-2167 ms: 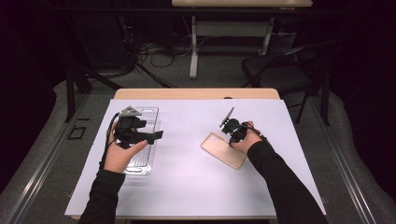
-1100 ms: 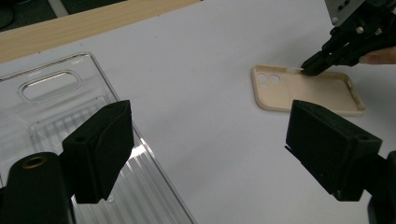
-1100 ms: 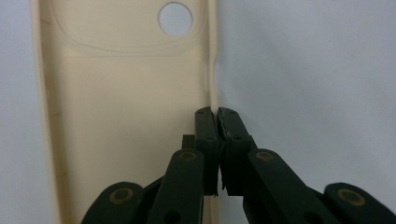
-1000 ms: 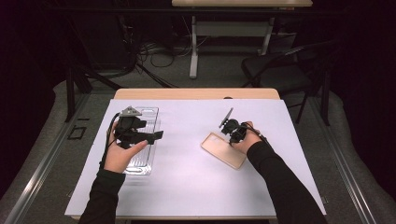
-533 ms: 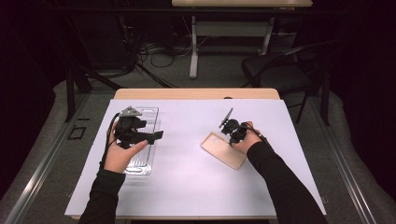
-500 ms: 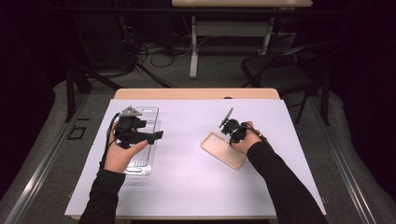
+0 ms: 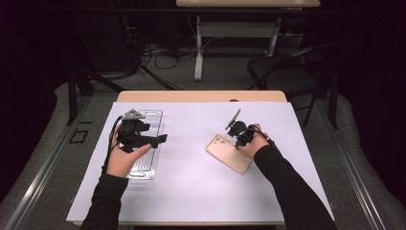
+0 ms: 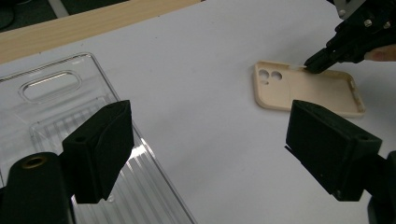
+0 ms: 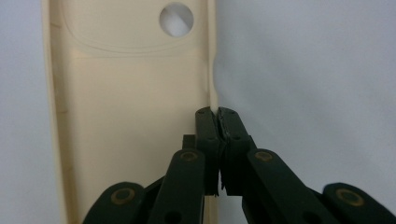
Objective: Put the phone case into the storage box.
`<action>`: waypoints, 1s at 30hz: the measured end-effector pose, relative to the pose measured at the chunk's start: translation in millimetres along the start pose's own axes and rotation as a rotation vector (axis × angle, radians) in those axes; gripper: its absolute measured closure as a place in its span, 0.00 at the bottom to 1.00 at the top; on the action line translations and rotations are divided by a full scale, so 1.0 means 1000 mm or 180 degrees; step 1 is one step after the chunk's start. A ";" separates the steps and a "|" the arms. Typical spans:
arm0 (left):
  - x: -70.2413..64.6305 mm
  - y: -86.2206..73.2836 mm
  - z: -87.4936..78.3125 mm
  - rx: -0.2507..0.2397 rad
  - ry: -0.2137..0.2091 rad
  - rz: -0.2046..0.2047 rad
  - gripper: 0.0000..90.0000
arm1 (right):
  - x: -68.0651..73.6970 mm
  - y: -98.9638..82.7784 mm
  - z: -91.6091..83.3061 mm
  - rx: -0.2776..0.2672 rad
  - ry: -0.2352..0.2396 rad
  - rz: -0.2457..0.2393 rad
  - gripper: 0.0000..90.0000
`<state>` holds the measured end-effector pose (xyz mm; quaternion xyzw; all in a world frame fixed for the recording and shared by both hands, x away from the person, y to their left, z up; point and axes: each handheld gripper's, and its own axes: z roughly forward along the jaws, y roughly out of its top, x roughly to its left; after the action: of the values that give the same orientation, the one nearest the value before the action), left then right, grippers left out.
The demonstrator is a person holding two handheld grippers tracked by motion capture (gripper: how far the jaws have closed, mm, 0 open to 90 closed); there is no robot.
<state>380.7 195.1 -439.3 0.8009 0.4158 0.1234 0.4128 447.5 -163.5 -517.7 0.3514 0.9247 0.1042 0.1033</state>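
Right gripper view: right tool (image 9: 217, 112) masking phone case (image 9: 126, 116) wall.

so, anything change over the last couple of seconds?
Nothing visibly changed. The right gripper stays pinched on the side wall of the beige rubbery phone case, which lies flat on the white table sheet. The left gripper still hovers open over the clear ribbed plastic tray.

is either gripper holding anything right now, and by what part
The right gripper is shut on the phone case, pinching the thin rim of one long side. The left gripper is open over the clear tray, holding nothing.
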 end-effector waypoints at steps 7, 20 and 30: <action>-0.001 0.000 0.000 -0.0003 0.0002 -0.0004 0.17 | 0.000 -0.001 -0.008 -0.0124 -0.0008 0.0068 0.98; -0.002 0.000 0.002 0.0010 -0.0010 0.0000 0.17 | 0.006 -0.009 -0.019 -0.0357 -0.0023 0.0178 0.98; -0.005 0.001 0.004 0.0021 -0.0049 0.0020 0.17 | 0.011 -0.020 -0.031 -0.0694 -0.0022 0.0326 0.98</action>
<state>379.7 188.6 -440.5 0.8045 0.4105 0.1170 0.4130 419.2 -174.5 -494.1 0.3852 0.8883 0.2081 0.1387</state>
